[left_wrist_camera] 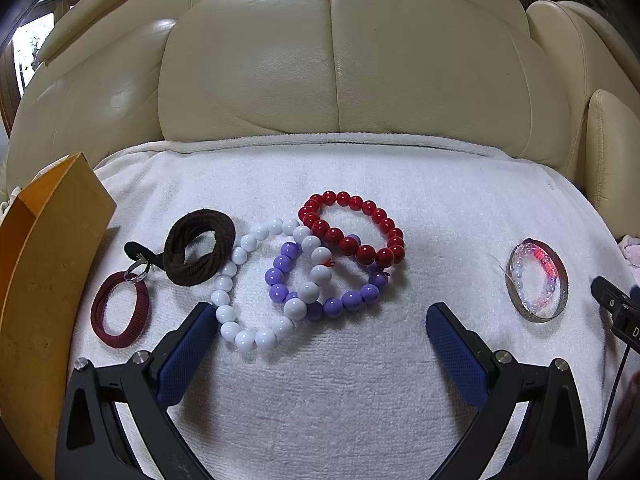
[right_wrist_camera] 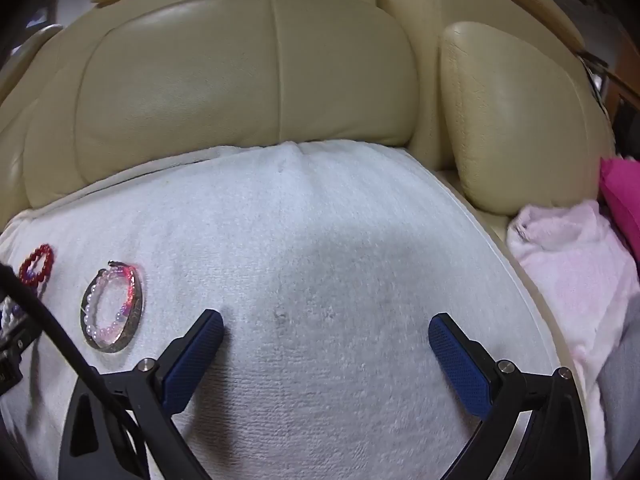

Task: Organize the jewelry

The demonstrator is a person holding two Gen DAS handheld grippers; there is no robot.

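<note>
On a white towel (left_wrist_camera: 360,380) lie three overlapping bead bracelets: red (left_wrist_camera: 352,229), purple (left_wrist_camera: 280,280) and white (left_wrist_camera: 230,312). Left of them rest a brown hair tie (left_wrist_camera: 196,252), a maroon hair tie (left_wrist_camera: 120,310) and a small silver ring (left_wrist_camera: 136,272). A clear bangle with pale beads inside (left_wrist_camera: 536,282) lies apart at the right, also seen as the bangle (right_wrist_camera: 113,312) in the right wrist view. My left gripper (left_wrist_camera: 322,316) hovers open just in front of the bracelets, holding nothing. My right gripper (right_wrist_camera: 326,324) is open over bare towel (right_wrist_camera: 320,240).
An orange cardboard box (left_wrist_camera: 44,280) stands at the towel's left edge. Cream leather sofa cushions (left_wrist_camera: 320,60) rise behind. Pink cloths (right_wrist_camera: 568,248) lie past the towel's right edge. A black cable (right_wrist_camera: 60,340) crosses the right wrist view's lower left.
</note>
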